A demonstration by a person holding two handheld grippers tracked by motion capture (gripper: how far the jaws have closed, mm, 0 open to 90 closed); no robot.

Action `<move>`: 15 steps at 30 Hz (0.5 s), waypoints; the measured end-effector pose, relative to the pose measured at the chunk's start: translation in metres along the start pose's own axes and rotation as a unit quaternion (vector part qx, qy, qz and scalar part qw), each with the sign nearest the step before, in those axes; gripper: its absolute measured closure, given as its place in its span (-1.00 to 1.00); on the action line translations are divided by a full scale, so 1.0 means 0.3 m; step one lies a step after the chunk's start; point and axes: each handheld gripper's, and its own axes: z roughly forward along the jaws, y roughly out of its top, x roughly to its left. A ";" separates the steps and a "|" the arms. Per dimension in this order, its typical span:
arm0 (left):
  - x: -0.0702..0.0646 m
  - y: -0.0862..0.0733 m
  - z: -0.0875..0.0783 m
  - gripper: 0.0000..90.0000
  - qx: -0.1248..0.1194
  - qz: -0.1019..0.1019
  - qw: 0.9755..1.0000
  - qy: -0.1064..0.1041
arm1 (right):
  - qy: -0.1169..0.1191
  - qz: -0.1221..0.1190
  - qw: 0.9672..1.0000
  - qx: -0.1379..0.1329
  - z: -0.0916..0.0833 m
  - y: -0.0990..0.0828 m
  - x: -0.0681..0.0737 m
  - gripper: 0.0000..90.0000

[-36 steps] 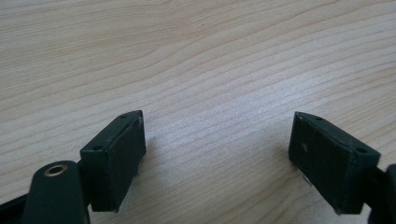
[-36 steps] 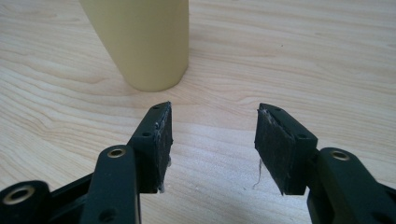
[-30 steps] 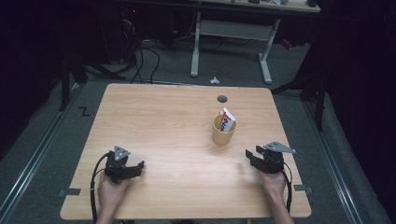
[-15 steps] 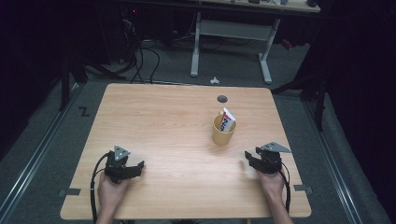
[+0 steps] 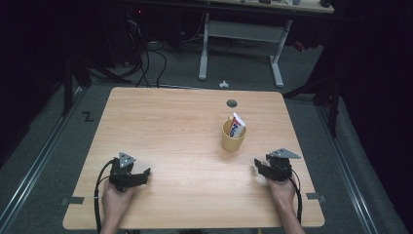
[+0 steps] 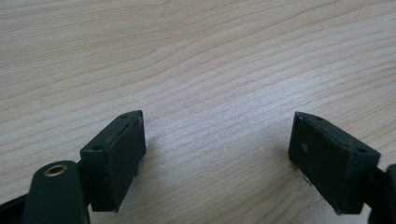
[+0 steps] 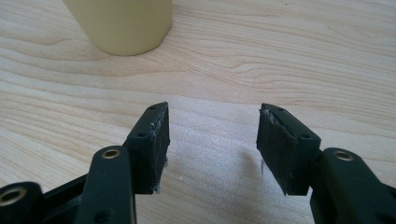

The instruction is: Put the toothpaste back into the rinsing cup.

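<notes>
High view: I sit at the near edge of a pale wooden counter (image 5: 170,126), one gripper in each hand, both low near that edge.
Left gripper (image 5: 141,174): at the near left corner, well apart from anything; its fingers (image 6: 116,154) stand wide apart over bare wood and hold nothing.
Yellow cup (image 5: 233,137): right of centre, upright, with a red, white and blue tube or carton (image 5: 237,126) leaning out of it; I cannot read the print.
Right gripper (image 5: 259,168): near right, just short of the cup; its fingers (image 7: 152,144) are parted about halfway and empty, with the cup's base ahead and to one side of them.
Cable hole (image 5: 232,103): a small dark round opening behind the cup.
Risk, as I judge it: the cup looks light and top-heavy with the leaning item, so a sideways nudge from one finger could tip it or slide it toward the far edge.
Second risk: gripping the thin rim off-centre could let it twist out.
</notes>
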 end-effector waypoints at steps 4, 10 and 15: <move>0.000 0.000 0.000 -0.57 0.000 0.000 1.000 0.000 | 0.000 0.001 1.000 0.003 0.007 -0.002 0.002 -0.03; 0.000 0.000 0.000 -0.57 0.000 0.000 1.000 0.000 | 0.000 -0.002 1.000 0.008 0.016 -0.004 0.005 -0.04; 0.000 0.000 0.000 -0.57 0.000 0.000 1.000 0.000 | 0.001 -0.006 1.000 0.019 0.027 -0.007 0.009 -0.06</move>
